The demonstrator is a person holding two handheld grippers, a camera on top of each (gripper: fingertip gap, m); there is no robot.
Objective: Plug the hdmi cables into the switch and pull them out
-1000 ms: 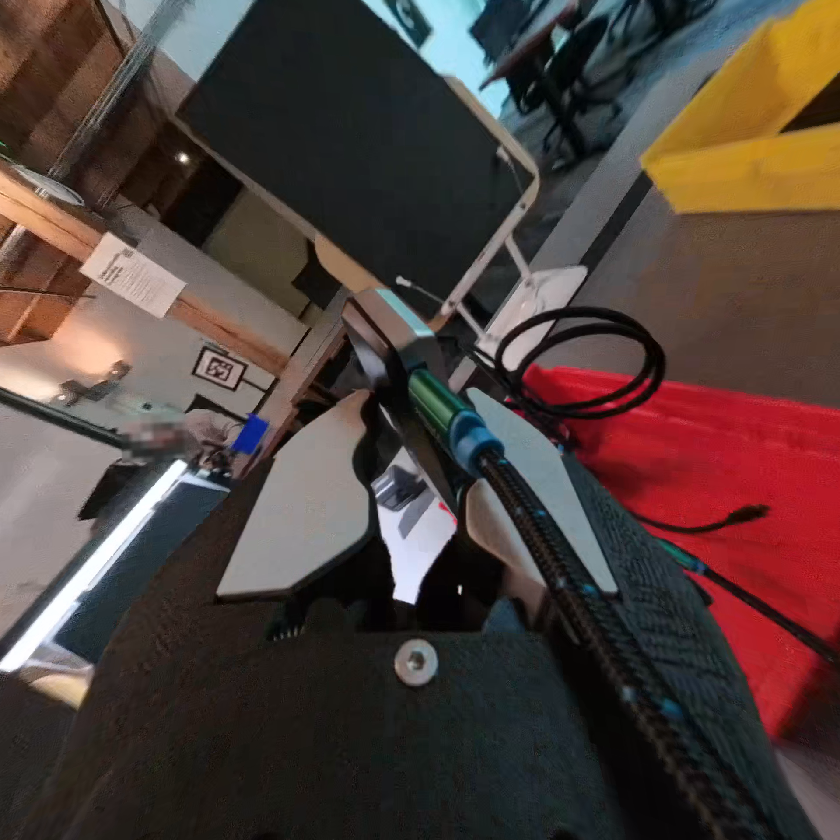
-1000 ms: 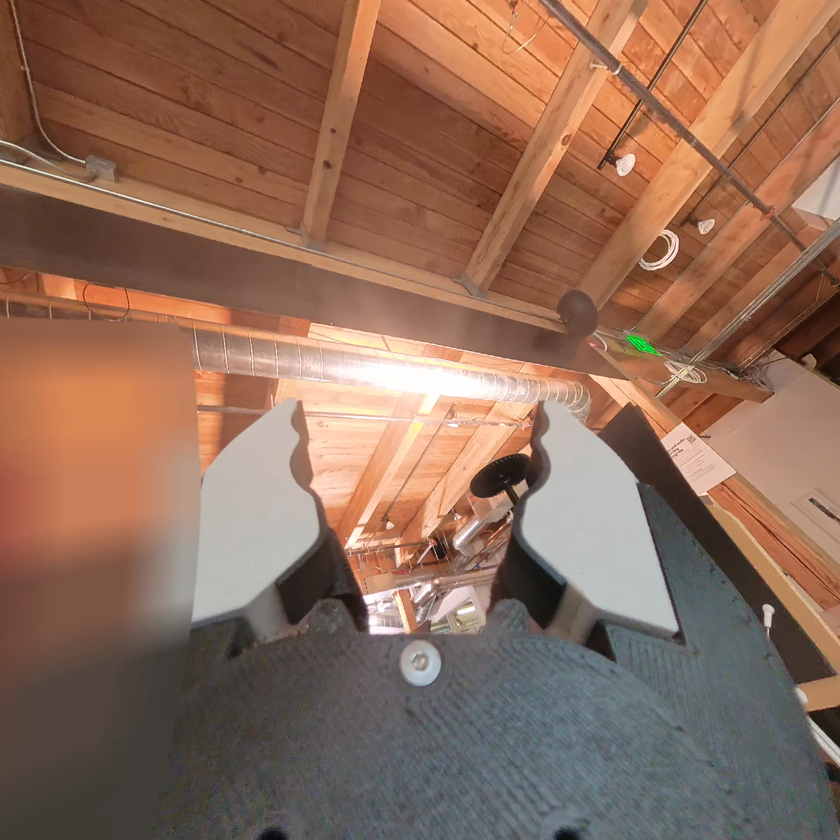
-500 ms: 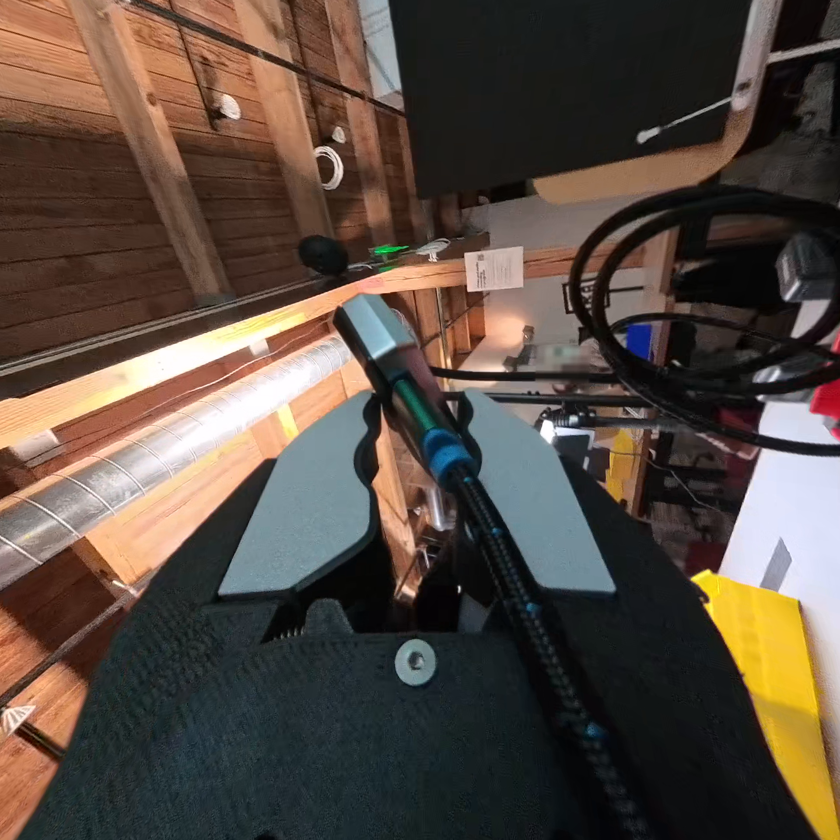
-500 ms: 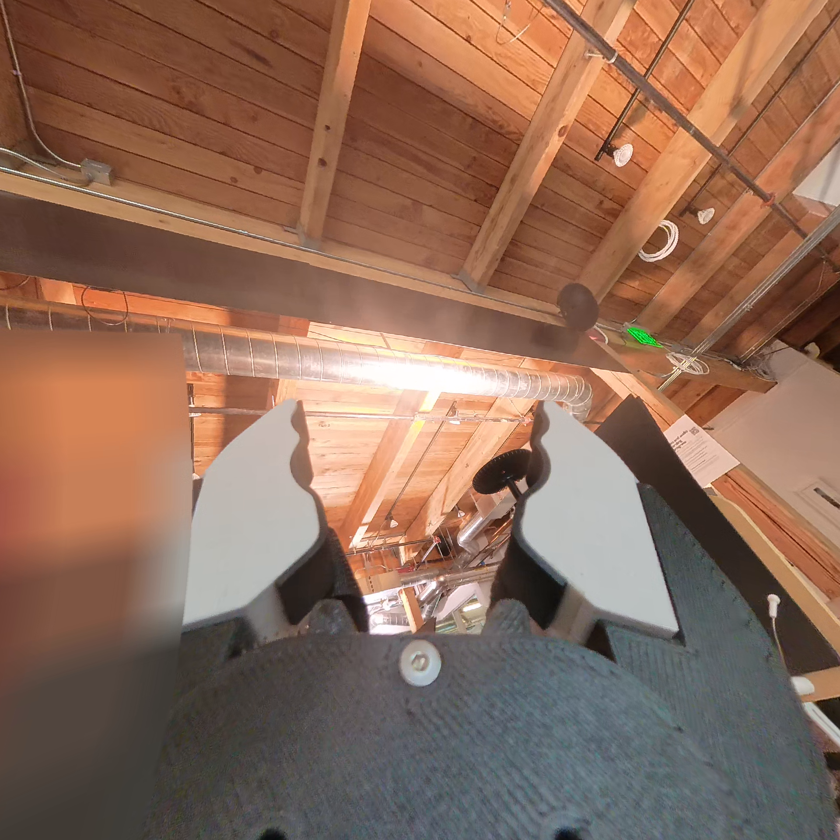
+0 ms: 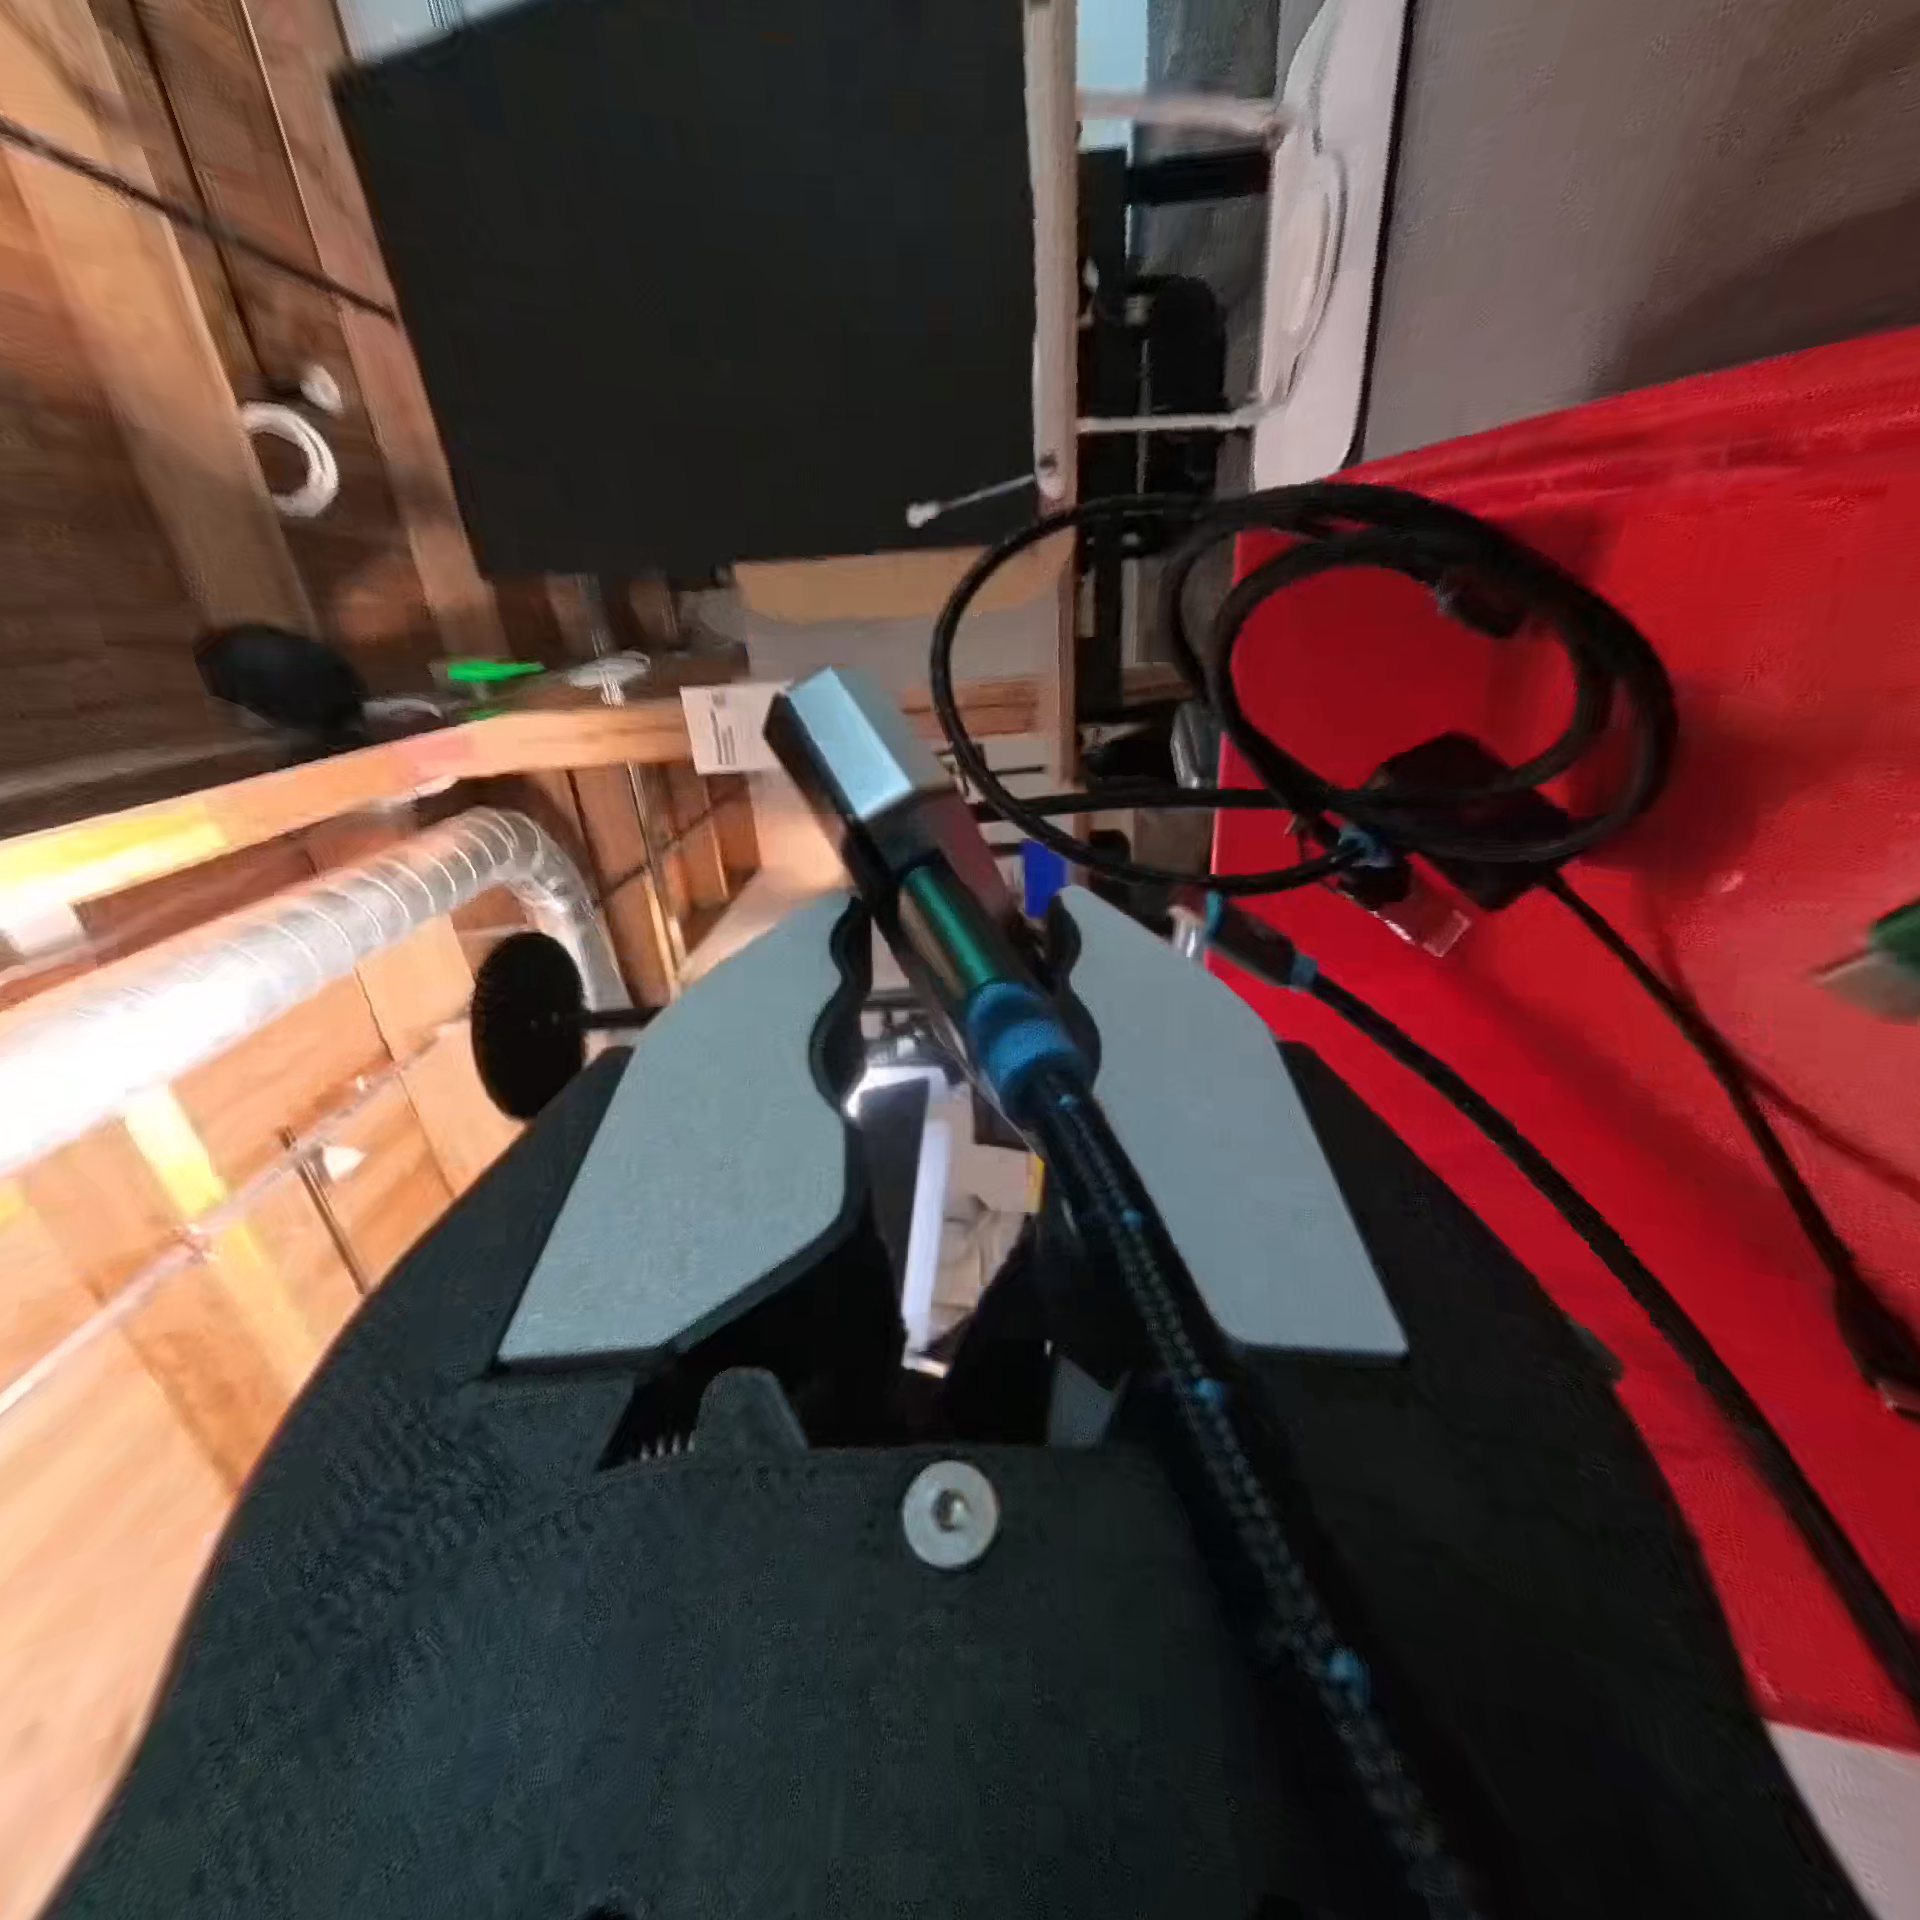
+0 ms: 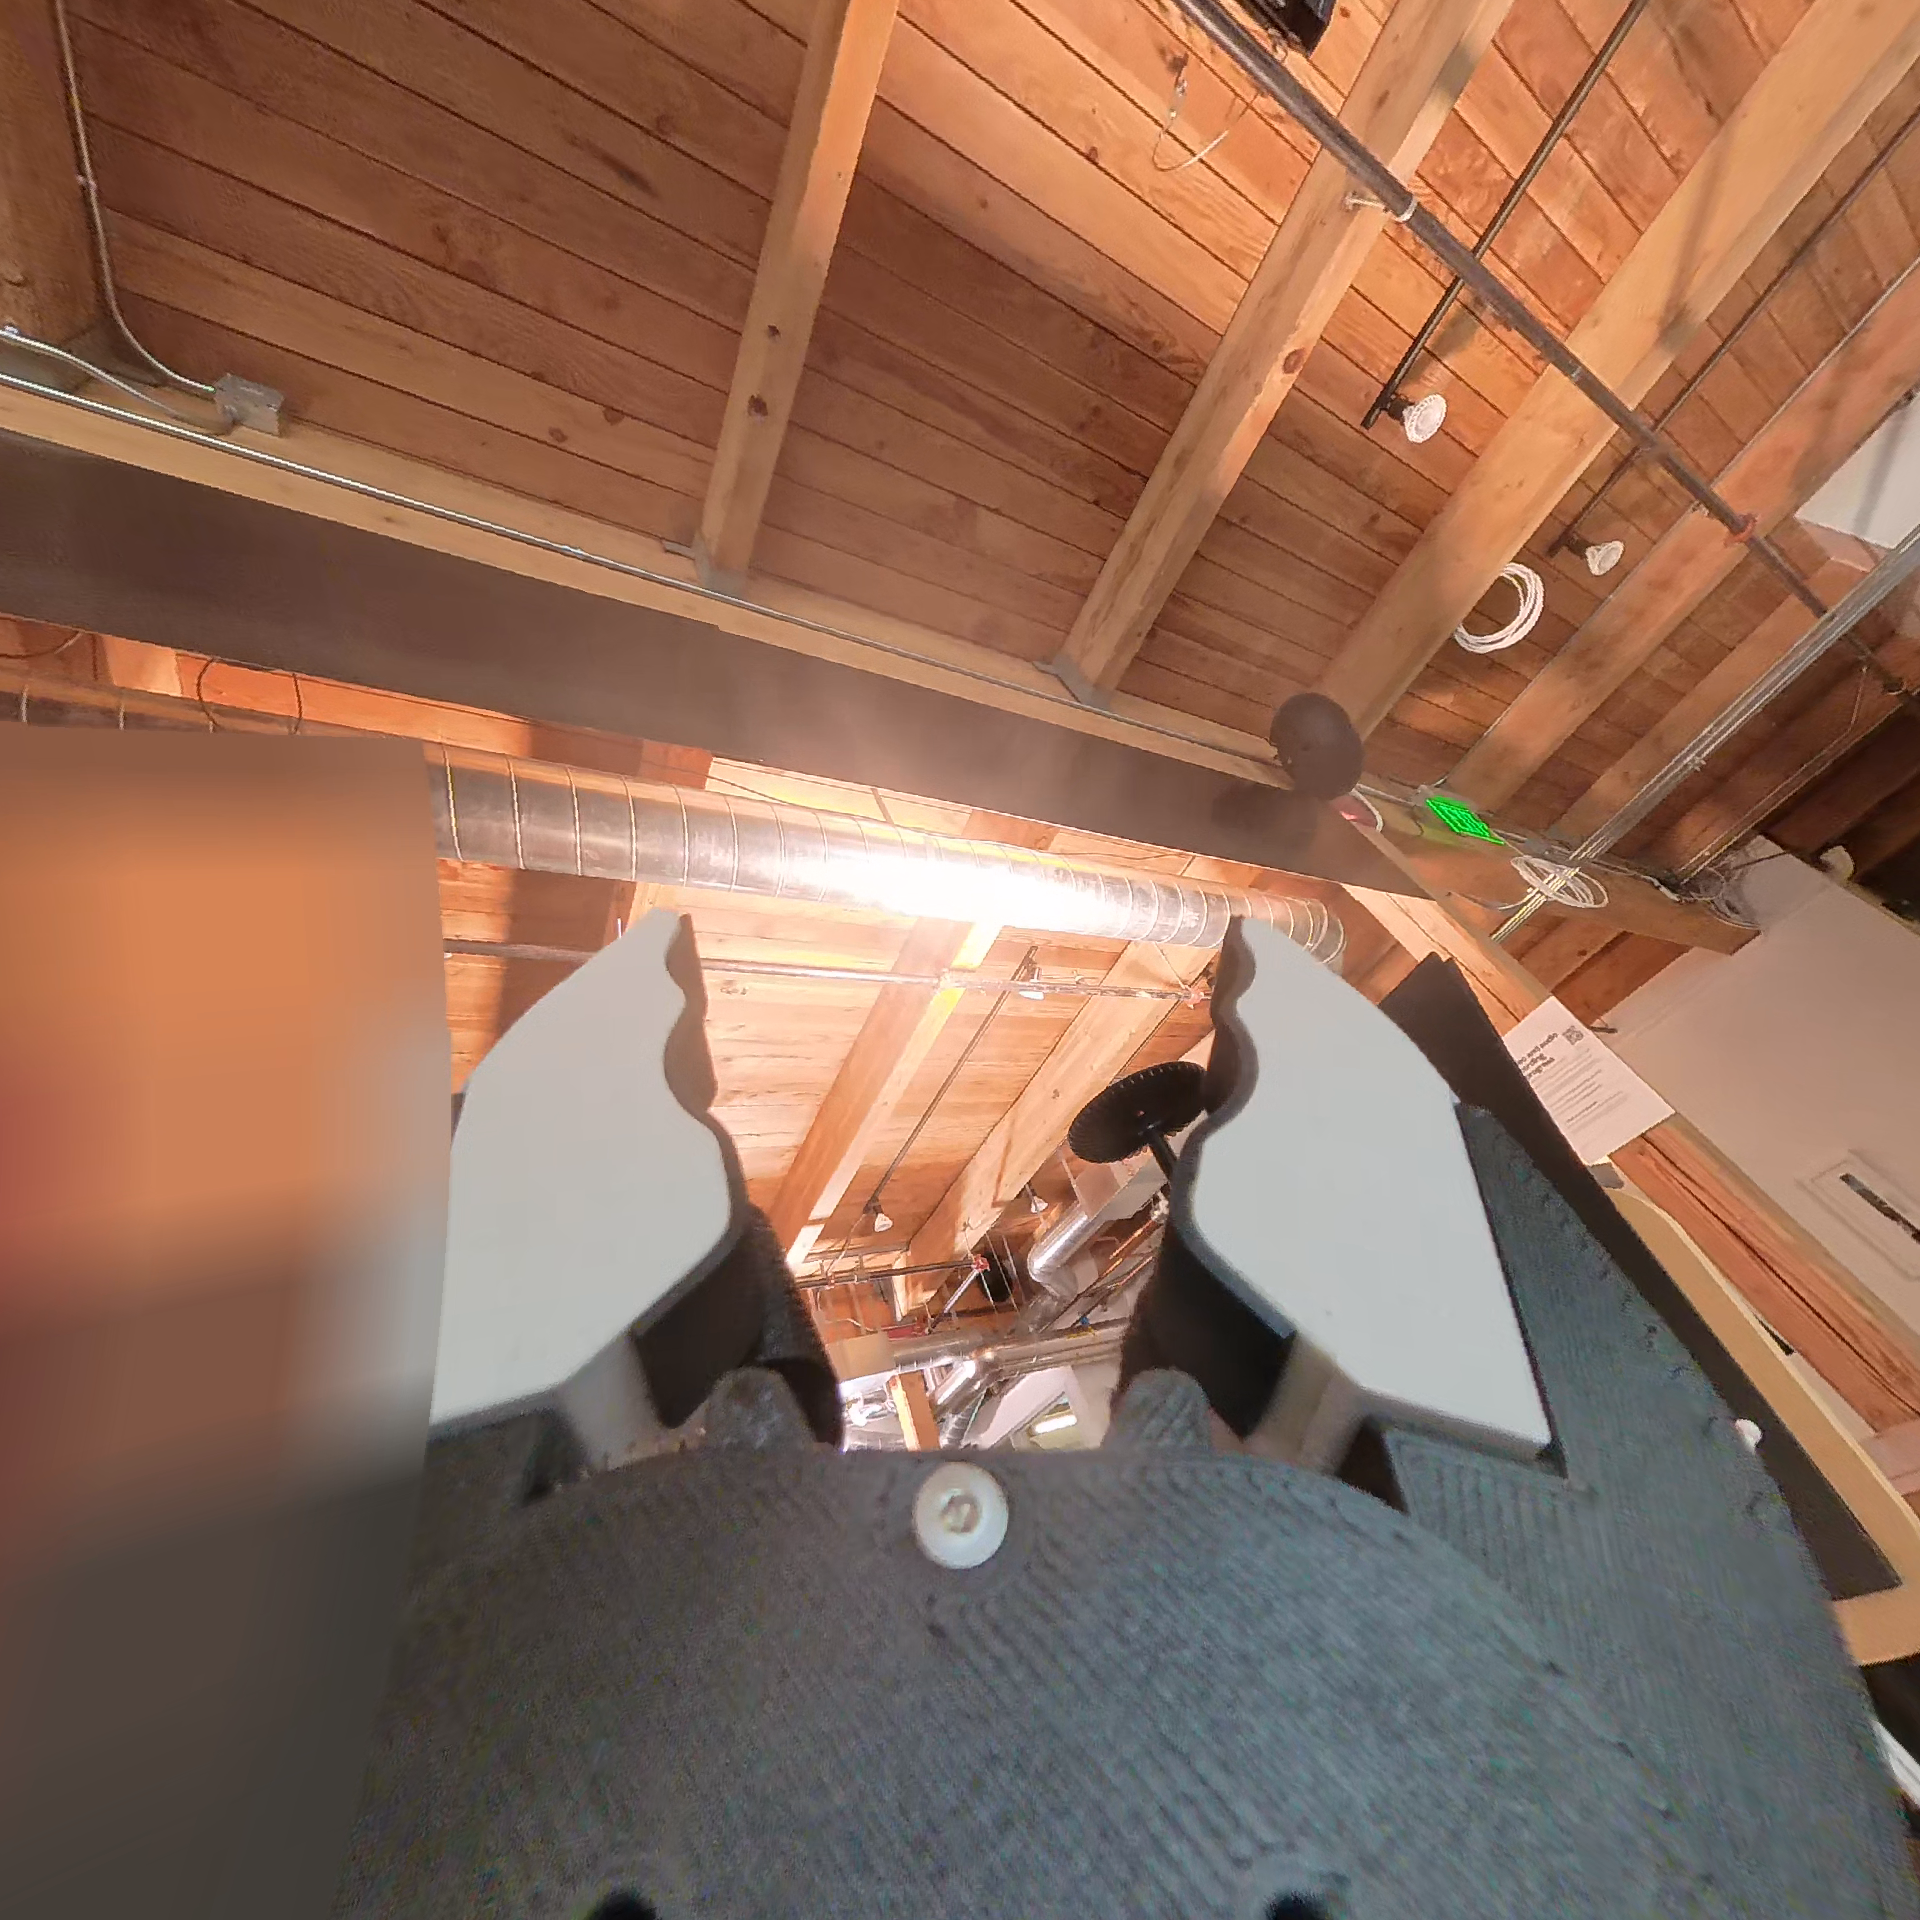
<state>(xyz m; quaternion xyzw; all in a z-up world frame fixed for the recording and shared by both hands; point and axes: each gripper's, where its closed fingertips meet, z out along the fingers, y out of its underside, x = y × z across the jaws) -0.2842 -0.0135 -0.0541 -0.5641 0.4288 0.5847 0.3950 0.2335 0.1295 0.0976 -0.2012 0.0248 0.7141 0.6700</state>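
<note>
My left gripper (image 5: 951,914) is shut on an HDMI cable plug (image 5: 883,774) with a silver head, a dark green body and a blue collar. Its black braided cable (image 5: 1174,1320) runs back over the gripper body. The plug is held in the air, pointing up and left, away from the red cloth (image 5: 1714,1091). On the cloth lie coiled black cables (image 5: 1621,665) around a small black box (image 5: 1455,821). My right gripper (image 6: 956,956) is open and empty and points at the wooden ceiling; the right wrist view shows no cable or switch.
A large black panel on a pale frame (image 5: 707,291) stands beyond the cloth. A blurred green object (image 5: 1881,966) sits at the right edge. A silver duct (image 6: 831,862) and wooden beams (image 6: 1247,343) fill the right wrist view.
The left wrist view has swung from the ceiling back toward the red cloth and coiled cables, with the plug still gripped. The right gripper has barely moved and stays open.
</note>
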